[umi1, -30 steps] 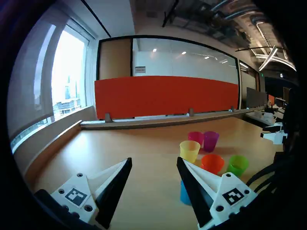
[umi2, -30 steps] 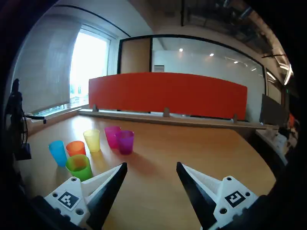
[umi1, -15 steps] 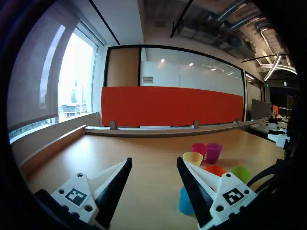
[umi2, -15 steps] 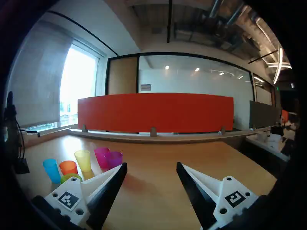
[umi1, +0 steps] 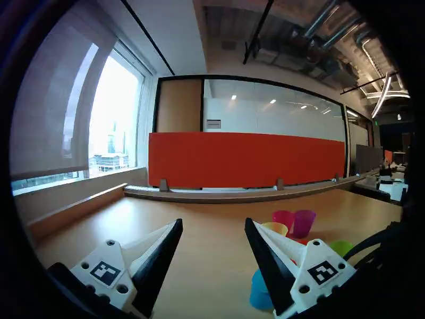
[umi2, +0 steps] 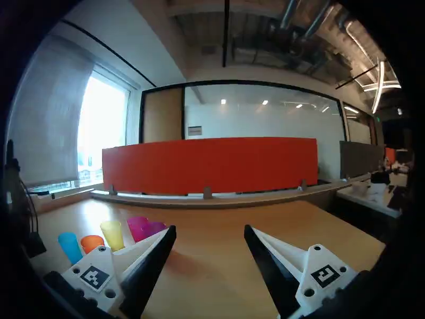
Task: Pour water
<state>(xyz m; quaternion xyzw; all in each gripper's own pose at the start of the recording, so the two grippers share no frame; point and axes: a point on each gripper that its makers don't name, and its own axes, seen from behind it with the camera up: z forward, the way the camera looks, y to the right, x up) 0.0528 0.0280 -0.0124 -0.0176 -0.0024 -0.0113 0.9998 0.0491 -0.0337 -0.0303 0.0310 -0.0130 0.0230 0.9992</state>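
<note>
Clearly the blue cup (umi1: 259,290) sits low, just right of the left gripper (umi1: 213,222) — the nearer one — and both it and the right gripper (umi2: 210,228) gape empty.

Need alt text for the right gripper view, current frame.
The right gripper is open and empty, held low over a wooden table. At the lower left of the view stand a blue cup, orange cup, yellow cup, pink cup and purple cup, the last partly behind a finger; a red divider panel runs along the table's far edge.
</note>
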